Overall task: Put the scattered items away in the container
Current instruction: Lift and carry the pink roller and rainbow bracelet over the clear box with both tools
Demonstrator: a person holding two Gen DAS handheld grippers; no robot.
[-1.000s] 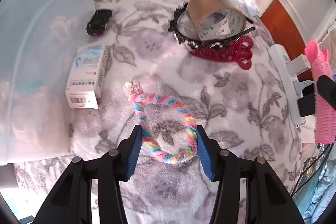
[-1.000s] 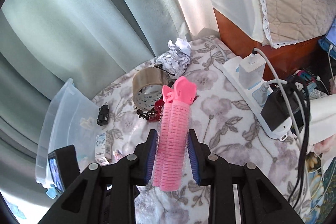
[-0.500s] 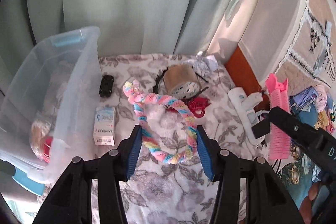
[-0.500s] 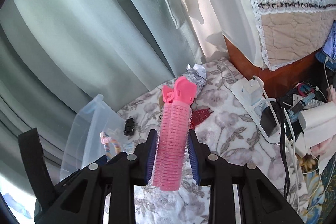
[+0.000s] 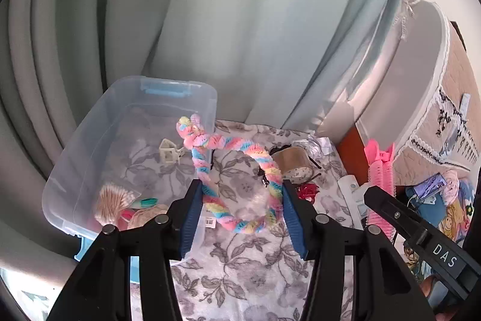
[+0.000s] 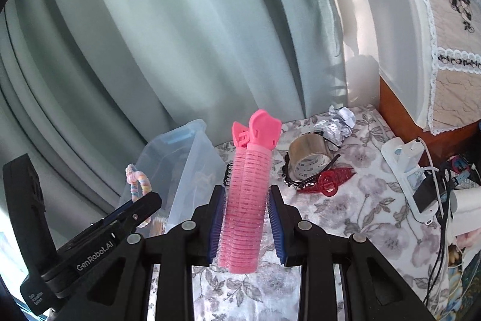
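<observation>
- The far side of the clear plastic container (image 5: 129,140) blurs into the curtain (image 5: 240,20), and its near corner is cut off behind the left claw (image 5: 240,206); the things lying inside are hard to name, apart from a pale hair clip (image 5: 170,154) and a bundle of cotton swabs (image 5: 112,200).
- A black headband (image 6: 300,179) is mostly hidden behind the roll of brown tape (image 6: 309,152).
- The left claw is closed part-way on a twisted pastel hair tie (image 5: 237,179), a fuzzy loop of pink, blue and yellow pinched at both sides between the ribbed blue pads; its knotted end stands up in front of the container's right wall.
- The right claw (image 6: 246,218) is narrow, gripping a pink hair roller (image 6: 245,200), a bristly cylinder with a smooth clip on top, upright between the pads.
- In the right wrist view the roller sits to the right of the container, above the floral fleece blanket (image 6: 345,215).
- A red claw clip (image 6: 330,176) lies just beside the tape, and crumpled foil (image 6: 336,122) lies beyond.
- A white power strip (image 6: 409,167) lies at the blanket's right edge.
</observation>
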